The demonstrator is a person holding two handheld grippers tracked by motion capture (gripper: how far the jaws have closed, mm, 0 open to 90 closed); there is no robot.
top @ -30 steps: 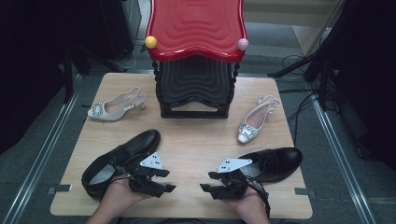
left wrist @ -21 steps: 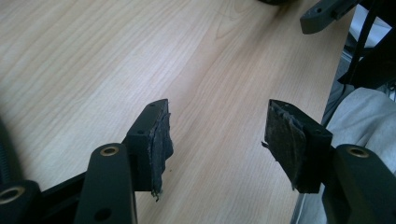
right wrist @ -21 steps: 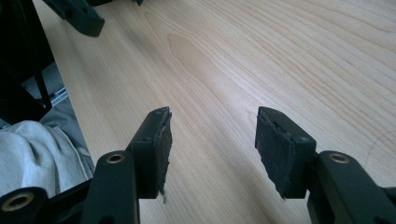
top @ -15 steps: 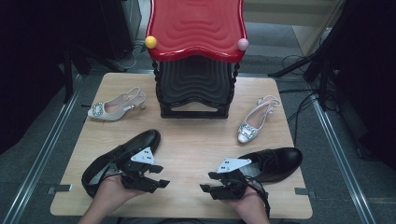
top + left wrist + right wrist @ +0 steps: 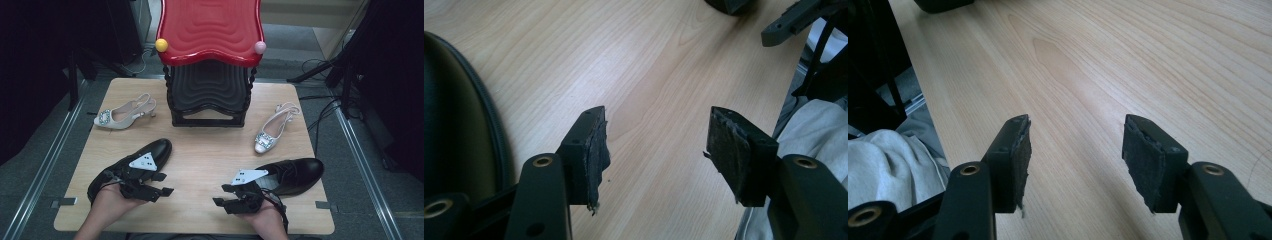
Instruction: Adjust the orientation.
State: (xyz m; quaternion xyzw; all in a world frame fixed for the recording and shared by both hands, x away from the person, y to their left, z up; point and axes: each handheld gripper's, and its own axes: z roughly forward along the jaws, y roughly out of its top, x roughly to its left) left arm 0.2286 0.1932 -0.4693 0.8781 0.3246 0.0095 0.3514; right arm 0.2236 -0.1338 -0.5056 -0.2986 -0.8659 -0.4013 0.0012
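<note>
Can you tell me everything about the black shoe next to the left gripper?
The black shoe is a shiny, leather-looking dress shoe with laces and a dark sole. It lies upright on the wooden table, angled, its rounded toe pointing toward the red and black rack. The left gripper is open and empty, hovering right beside it; whether they touch is unclear. In the left gripper view its curved side shows at the left edge.

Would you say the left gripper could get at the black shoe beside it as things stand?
Probably yes: the left gripper is open and empty, the left black shoe lies right beside it, and only bare table lies around them.
</note>
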